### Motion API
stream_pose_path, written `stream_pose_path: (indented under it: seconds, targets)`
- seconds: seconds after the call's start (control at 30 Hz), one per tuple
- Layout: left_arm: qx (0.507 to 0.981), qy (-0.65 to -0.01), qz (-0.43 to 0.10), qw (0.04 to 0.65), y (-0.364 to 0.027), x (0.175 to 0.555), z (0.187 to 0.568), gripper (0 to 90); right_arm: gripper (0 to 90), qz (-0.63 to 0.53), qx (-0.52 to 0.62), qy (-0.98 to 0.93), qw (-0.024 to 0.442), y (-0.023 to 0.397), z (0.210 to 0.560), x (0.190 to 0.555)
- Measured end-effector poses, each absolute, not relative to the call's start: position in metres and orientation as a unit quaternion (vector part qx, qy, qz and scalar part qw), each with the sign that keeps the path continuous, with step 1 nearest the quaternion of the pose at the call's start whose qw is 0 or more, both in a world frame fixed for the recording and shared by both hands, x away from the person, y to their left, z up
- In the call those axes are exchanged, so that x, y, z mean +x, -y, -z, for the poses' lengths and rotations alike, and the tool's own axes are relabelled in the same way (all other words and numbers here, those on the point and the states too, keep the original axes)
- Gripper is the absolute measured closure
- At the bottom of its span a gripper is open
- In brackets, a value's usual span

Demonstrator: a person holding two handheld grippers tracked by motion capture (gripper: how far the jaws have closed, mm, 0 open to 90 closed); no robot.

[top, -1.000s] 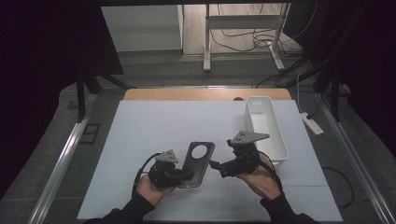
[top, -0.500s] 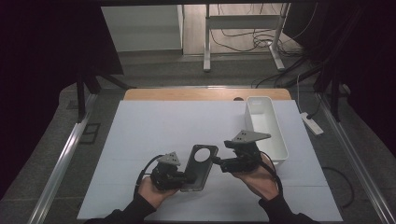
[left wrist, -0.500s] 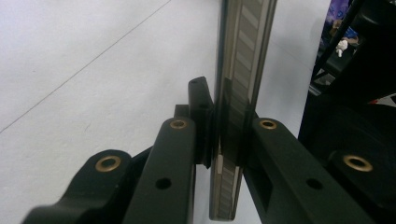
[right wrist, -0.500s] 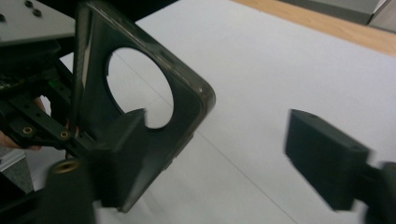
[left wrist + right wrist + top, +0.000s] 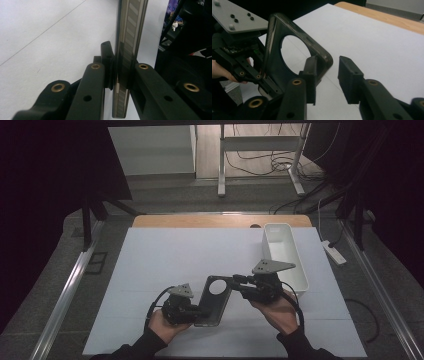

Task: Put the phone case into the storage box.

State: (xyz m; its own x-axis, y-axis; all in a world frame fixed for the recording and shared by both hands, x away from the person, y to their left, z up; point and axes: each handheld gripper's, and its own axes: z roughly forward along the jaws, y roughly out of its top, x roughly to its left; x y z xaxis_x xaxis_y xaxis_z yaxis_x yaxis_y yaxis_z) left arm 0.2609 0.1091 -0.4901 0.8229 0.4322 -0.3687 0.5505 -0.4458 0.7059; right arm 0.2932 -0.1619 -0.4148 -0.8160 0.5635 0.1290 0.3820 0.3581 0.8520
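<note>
Tabletop (image 5: 165, 255) under white paper carries a white bin (image 5: 283, 252) at its right. Between both hands hangs a dark plate with a round hole (image 5: 216, 299). Left claw (image 5: 199, 311) clamps its lower edge; right claw (image 5: 234, 282), just closing, straddles its upper corner without pressing it.

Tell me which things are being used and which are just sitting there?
Being used: dark case, left gripper clamped on it, right gripper at its top corner.
Just sitting there: white bin, power strip on the floor.
</note>
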Motion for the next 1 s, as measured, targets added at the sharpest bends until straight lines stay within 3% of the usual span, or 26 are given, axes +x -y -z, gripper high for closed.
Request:
stream_pose_path:
  seconds: [0.23, 1.0]
  targets:
    - [0.843, -0.288, 0.082, 0.446, -0.1092, 0.2622, 0.4913, 84.3, 77.1, -0.499, 0.285, -0.813, 0.09, 0.1632, 0.4135, 0.2927]
    - [0.831, -0.285, 0.096, 0.468, -0.1084, 0.2655, 0.4971, 82.2, 79.2, -0.514, 0.281, -0.806, 0.09, 0.165, 0.4102, 0.2911]
